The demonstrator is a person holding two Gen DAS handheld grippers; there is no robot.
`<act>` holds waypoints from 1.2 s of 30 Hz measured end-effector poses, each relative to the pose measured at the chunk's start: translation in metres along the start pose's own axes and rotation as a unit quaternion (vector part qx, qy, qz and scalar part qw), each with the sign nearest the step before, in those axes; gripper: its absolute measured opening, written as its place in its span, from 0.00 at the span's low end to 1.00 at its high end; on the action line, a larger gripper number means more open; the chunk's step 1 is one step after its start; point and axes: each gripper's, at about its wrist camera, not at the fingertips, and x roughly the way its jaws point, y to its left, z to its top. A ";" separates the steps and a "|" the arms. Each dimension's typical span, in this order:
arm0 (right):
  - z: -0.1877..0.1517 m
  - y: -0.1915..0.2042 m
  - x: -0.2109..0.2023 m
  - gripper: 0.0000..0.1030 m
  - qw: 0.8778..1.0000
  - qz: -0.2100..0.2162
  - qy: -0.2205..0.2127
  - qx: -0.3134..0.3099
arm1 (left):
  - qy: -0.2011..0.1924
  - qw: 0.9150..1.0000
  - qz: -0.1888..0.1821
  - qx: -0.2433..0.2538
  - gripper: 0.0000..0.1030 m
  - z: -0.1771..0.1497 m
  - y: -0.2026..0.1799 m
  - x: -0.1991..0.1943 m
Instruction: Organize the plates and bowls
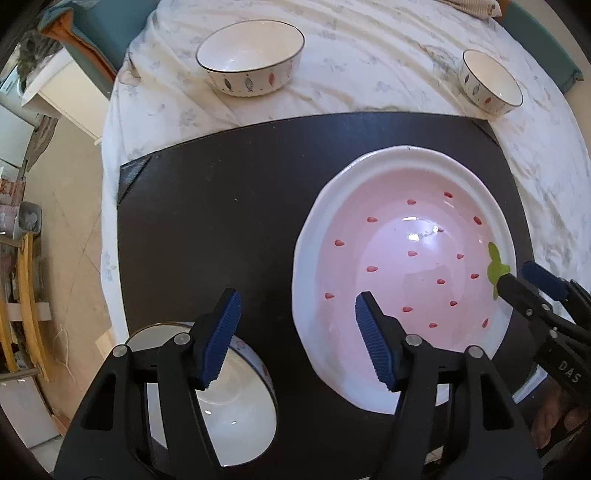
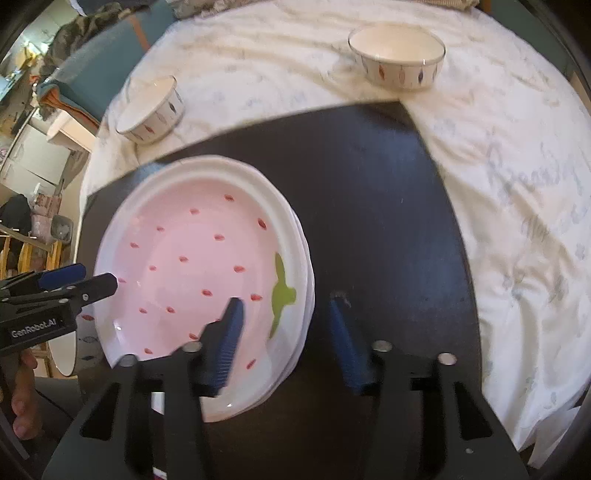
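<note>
A stack of pink strawberry plates (image 1: pixel 406 266) (image 2: pixel 192 266) sits on a black mat (image 1: pixel 229 221) (image 2: pixel 376 192). A white bowl (image 1: pixel 236 398) stands at the mat's near left, under my left gripper (image 1: pixel 295 339), which is open and empty above the gap between this bowl and the plates. My right gripper (image 2: pixel 284 339) is open and straddles the plates' right rim, one finger over the plate and one outside; it also shows in the left wrist view (image 1: pixel 517 284). Two more patterned bowls stand on the cloth: a large one (image 1: pixel 251 59) (image 2: pixel 151 110) and a smaller one (image 1: pixel 491 83) (image 2: pixel 397 55).
The round table wears a white floral cloth (image 1: pixel 369 66) (image 2: pixel 517 184). Teal chairs (image 1: pixel 99 33) stand at the far side. A white cabinet (image 1: pixel 62 92) and wooden furniture (image 1: pixel 26 302) are to the left on the floor.
</note>
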 end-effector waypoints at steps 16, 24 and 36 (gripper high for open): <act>0.001 0.015 -0.065 1.00 0.994 0.035 -0.100 0.026 | -0.161 0.986 0.042 -0.035 0.60 -0.012 0.017 -0.070; -0.001 0.019 -0.084 1.00 0.992 0.033 -0.122 0.027 | -0.197 0.977 0.032 -0.070 0.69 -0.015 0.029 -0.084; 0.027 0.027 -0.097 1.00 0.988 0.053 -0.128 0.063 | -0.223 0.967 0.042 -0.113 0.89 0.016 0.060 -0.118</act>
